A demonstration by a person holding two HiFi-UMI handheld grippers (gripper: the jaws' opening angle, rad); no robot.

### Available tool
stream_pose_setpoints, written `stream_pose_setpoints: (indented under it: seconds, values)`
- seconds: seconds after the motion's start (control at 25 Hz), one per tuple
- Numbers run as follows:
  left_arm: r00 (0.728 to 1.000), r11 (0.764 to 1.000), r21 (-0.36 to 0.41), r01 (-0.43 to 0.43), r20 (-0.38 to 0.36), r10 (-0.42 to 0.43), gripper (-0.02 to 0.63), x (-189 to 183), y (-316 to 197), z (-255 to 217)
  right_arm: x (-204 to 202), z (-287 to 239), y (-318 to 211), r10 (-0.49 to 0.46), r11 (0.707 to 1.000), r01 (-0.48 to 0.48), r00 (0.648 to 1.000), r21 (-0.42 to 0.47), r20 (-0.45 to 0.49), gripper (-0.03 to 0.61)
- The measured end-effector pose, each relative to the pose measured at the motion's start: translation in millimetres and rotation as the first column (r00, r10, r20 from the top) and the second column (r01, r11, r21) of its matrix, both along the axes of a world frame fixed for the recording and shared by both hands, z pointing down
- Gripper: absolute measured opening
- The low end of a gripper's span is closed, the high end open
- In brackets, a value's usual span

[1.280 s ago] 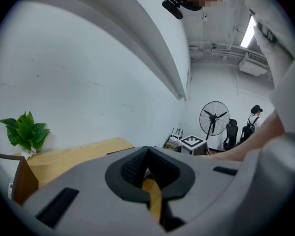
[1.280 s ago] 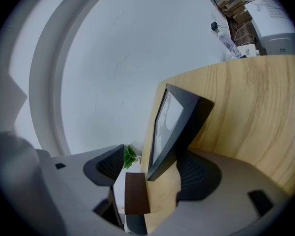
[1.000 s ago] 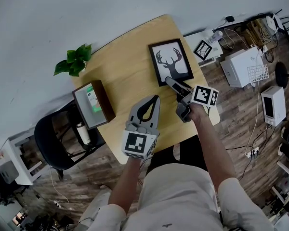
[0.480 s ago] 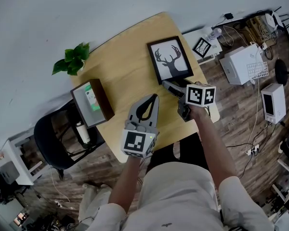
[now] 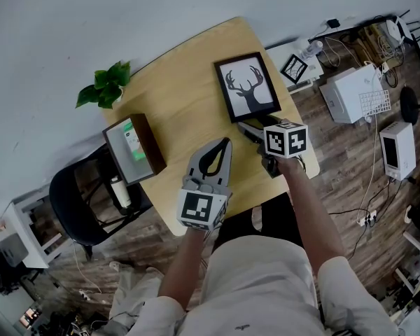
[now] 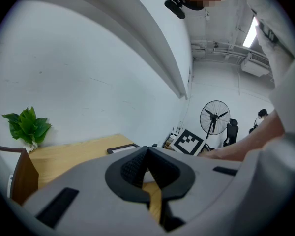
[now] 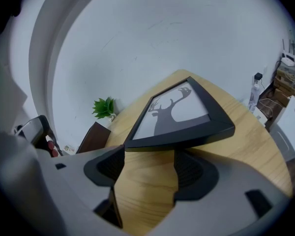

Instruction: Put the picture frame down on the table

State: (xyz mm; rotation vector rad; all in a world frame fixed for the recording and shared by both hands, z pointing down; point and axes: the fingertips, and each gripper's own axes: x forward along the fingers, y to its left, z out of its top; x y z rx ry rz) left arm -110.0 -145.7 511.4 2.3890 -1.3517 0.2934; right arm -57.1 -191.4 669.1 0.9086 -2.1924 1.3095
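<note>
Table (image 5: 182,96) bears picture frame (image 5: 248,87); right gripper (image 5: 243,125) rolled, wide empty jaws just narrowing; left gripper (image 5: 226,143) closed

Light wooden table (image 5: 189,110), rounded at the corners. On the far right part, a black picture frame (image 5: 248,87) with a deer silhouette, face up. At the left edge, a brown wooden box (image 5: 135,150), open face with something green inside. By the far left corner, a small green plant (image 5: 105,87), seemingly on the tabletop, perhaps just beyond it.
</note>
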Motion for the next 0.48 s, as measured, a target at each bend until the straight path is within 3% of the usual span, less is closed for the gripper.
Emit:
stream_pose_setpoints:
  seconds: [0.2, 0.48]
  values:
    - [1.0, 1.0, 0.001, 0.0, 0.006, 0.0, 0.006, -0.6, 1.4, 0.6, 6.4, 4.2, 1.8, -0.016, 1.0, 0.017, 0.998, 0.013, -0.062, 0.267]
    - [1.0, 1.0, -0.011, -0.005, 0.003, 0.005, 0.006, 0.6, 6.4, 3.3, 9.7, 9.9, 5.3, 0.002, 1.0, -0.002, 0.997, 0.001, -0.075, 0.222]
